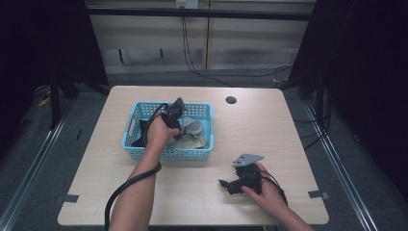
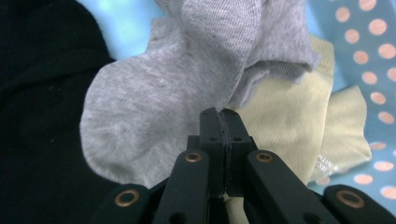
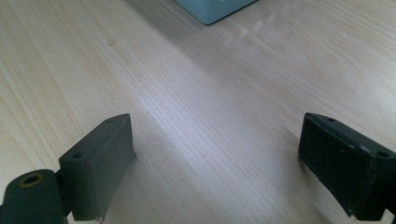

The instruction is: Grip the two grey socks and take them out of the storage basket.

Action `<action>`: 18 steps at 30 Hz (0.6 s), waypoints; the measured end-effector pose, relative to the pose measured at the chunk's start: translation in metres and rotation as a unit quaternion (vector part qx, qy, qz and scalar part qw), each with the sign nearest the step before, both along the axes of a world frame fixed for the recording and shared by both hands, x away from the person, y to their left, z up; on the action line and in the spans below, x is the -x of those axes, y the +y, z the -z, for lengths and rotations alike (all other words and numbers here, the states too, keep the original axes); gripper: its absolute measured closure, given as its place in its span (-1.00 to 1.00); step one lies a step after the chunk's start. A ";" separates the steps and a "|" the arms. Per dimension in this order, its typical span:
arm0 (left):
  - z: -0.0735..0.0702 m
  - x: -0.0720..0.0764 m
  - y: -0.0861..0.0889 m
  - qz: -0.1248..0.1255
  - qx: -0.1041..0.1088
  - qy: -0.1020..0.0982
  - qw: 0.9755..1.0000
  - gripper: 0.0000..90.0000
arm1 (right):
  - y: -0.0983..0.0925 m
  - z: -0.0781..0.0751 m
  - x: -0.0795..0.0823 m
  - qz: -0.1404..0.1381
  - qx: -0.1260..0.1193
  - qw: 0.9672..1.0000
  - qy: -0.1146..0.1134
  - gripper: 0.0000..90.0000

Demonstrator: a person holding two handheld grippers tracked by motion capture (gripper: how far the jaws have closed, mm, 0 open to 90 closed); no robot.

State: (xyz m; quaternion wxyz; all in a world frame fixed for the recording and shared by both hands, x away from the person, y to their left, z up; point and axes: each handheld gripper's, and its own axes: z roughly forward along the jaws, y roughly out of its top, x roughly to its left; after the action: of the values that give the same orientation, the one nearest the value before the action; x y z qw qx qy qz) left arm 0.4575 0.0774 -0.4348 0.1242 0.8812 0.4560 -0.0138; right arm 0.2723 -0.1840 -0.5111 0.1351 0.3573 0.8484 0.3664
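— Grey knit is what the left gripper (image 2: 222, 116) meets: its 2 jaws stand pressed together, tips right at the edge of the grey sock (image 2: 154, 112). Whether any cloth is pinched between them, I cannot tell.

— And around that sock?

— A pale yellow sock (image 2: 289, 126) lies just beside it, partly under it. Dark cloth (image 2: 42, 116) sits on the other side. All of it is inside the blue basket (image 1: 144, 153), whose dotted floor shows past the yellow sock.

— Where is the basket?

— On the wooden table (image 1: 269, 125), towards its left middle in the high view. The left hand (image 1: 159, 132) reaches down into it from the near side.

— The other one?

— The right gripper (image 3: 217, 158) has its 2 jaws wide apart, nothing between them but bare wood. It rests low on the table near the front edge, well apart from the basket, held by the right hand (image 1: 267, 192).
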 end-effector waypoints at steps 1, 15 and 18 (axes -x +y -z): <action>-0.002 0.001 0.000 0.004 0.002 0.003 1.000 0.98 | 0.000 0.000 0.000 0.000 0.000 1.000 0.000 -0.78; -0.053 0.008 0.013 0.027 0.014 0.013 0.999 0.99 | 0.000 0.000 0.000 0.000 0.001 1.000 -0.002 -0.78; -0.060 0.008 0.014 0.030 0.014 0.012 0.999 0.99 | 0.000 0.000 0.000 0.000 0.001 1.000 -0.002 -0.78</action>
State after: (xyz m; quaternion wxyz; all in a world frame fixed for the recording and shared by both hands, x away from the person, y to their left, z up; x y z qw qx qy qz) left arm 0.4493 0.0910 -0.3745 0.1300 0.8925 0.4305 -0.0347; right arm 0.2724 -0.1842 -0.5110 0.1370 0.3565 0.8487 0.3658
